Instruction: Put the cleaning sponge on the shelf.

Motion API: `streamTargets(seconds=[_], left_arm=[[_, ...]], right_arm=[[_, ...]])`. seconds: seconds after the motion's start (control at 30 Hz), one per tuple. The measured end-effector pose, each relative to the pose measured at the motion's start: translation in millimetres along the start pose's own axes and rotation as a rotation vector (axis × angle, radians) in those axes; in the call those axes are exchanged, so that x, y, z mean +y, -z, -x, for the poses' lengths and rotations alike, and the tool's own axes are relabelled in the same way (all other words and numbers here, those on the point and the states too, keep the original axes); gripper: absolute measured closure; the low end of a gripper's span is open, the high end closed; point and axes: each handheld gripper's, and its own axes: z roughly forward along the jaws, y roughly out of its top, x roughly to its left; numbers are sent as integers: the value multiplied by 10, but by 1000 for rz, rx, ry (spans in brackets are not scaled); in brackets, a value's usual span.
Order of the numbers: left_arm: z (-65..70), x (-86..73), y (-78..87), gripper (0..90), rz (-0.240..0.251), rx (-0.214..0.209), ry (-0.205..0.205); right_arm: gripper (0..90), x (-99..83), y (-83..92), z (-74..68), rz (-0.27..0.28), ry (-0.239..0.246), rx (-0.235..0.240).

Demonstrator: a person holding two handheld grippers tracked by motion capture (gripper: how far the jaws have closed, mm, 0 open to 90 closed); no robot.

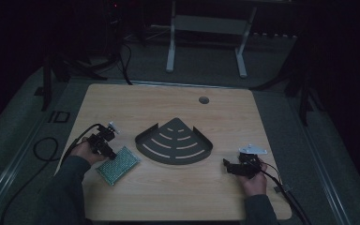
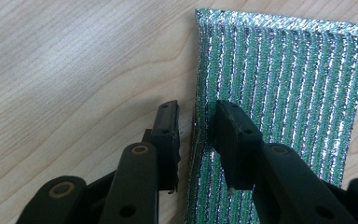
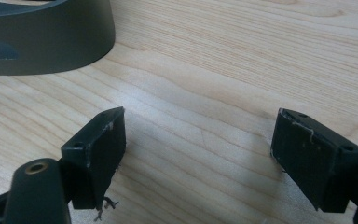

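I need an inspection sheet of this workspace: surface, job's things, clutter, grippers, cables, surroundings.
Surface: light wooden table, round hole near far edge.
Job's things: green-silver striped cloth flat at left; dark slotted corner tray at centre.
Clutter: nothing seen.
Grippers: left gripper straddles the cloth's edge, not pressing; right gripper open, nothing between.
Cables: one trails from each gripper off the table.
Surroundings: dim room, white-legged frame behind.

Left hand-held gripper [image 2: 195, 122] angles down, jaws narrowly parted; right hand-held gripper [image 3: 198, 140] lies low, jaws wide apart.
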Motion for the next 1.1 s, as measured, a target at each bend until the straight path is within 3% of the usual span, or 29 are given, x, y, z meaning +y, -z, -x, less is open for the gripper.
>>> streamTargets(seconds=[0.27,0.57,0.73,0.87,1.1], left_arm=[[-59,49,-17,813,-39,-80,21],[-21,57,-1,897,-36,-50,-5],[-25,53,50,900,4,-54,-3],[-16,65,172,900,34,-67,5],[0,93,302,900,44,-56,-7]], right_arm=[[175,0,0,0,0,0,0],[175,0,0,0,0,0,0],[175,0,0,0,0,0,0],[175,0,0,0,0,0,0],[175,1,0,0,0,-1,0]])
